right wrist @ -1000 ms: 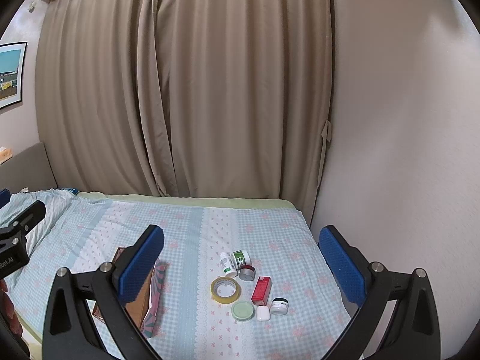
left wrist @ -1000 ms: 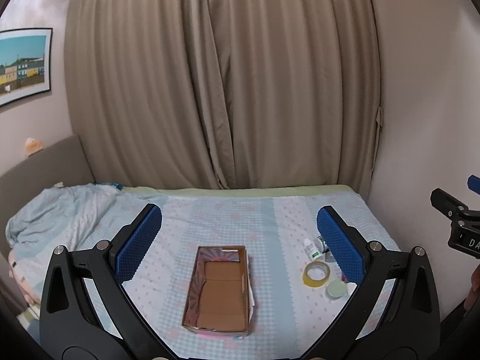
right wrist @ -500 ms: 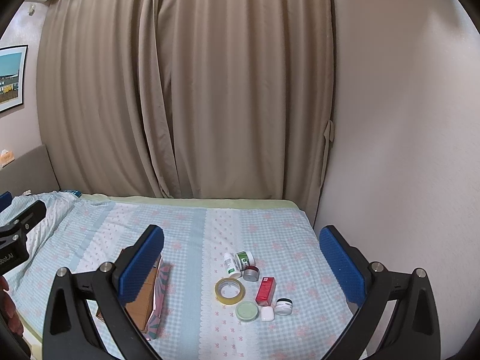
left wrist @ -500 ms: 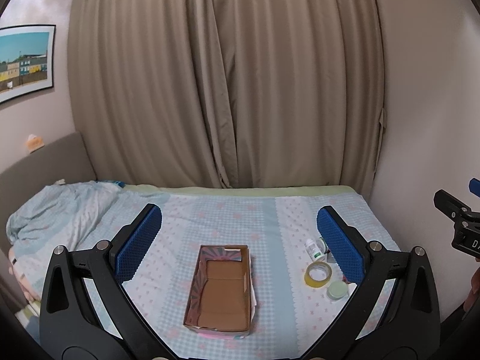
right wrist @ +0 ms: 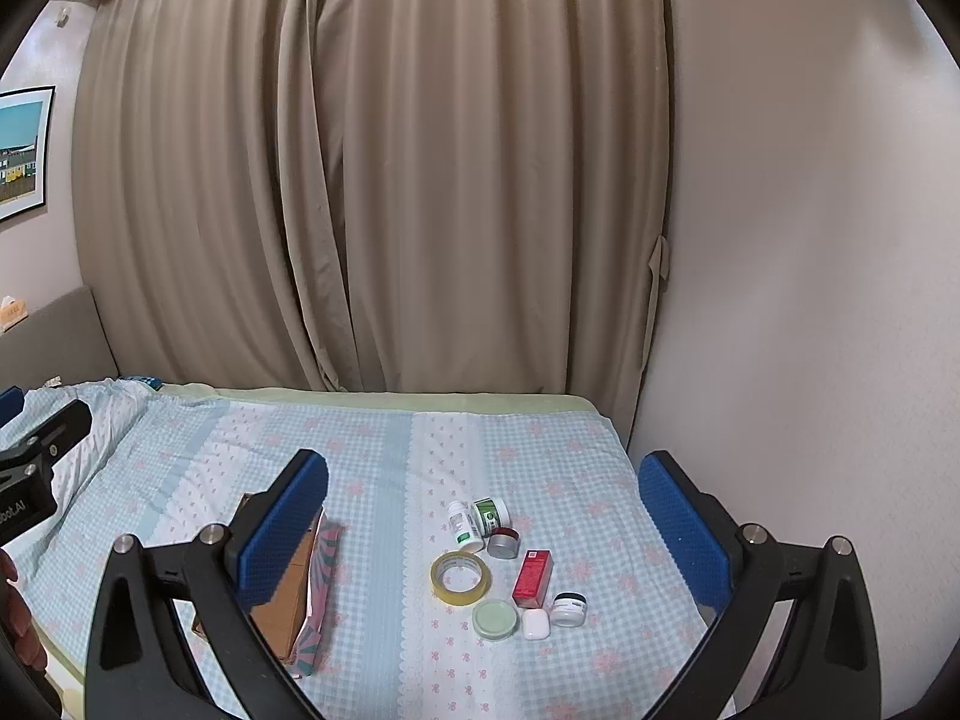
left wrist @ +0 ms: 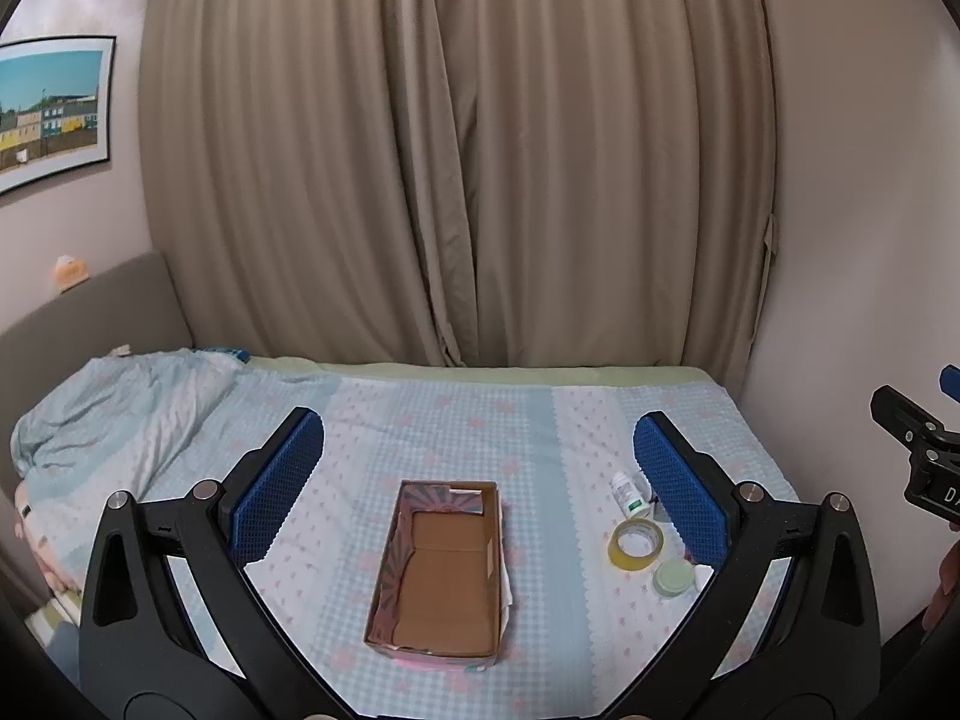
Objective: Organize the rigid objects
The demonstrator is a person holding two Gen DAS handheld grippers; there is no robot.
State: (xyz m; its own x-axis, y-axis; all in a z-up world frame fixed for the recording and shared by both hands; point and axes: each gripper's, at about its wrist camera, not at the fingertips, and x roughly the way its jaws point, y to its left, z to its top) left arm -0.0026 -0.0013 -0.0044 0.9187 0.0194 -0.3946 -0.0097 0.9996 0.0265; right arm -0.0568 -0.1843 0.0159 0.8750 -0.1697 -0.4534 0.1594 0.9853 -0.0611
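An empty cardboard box (left wrist: 438, 570) with a patterned outside lies on the checked bedspread (left wrist: 468, 420), below my open left gripper (left wrist: 477, 483). To its right sit a yellow tape roll (left wrist: 636, 543), a white bottle (left wrist: 627, 492) and a pale green lid (left wrist: 675, 577). In the right wrist view the cluster shows whole: tape roll (right wrist: 460, 577), white bottle (right wrist: 465, 525), green-labelled jar (right wrist: 492, 513), small tin (right wrist: 503, 543), red carton (right wrist: 532, 578), green lid (right wrist: 494, 619), white case (right wrist: 536, 624), small white jar (right wrist: 568, 609). My right gripper (right wrist: 483, 531) hangs open above them, holding nothing.
Beige curtains (left wrist: 456, 150) close off the far side of the bed and a plain wall (right wrist: 810, 300) runs along its right edge. A rumpled blue duvet (left wrist: 114, 408) lies at the left by the grey headboard (left wrist: 84, 306). The box (right wrist: 288, 594) sits left of the cluster.
Both views have shifted slightly, with the bed and objects sitting a little lower and closer in frame. Nothing on the bed has moved and both grippers stay open.
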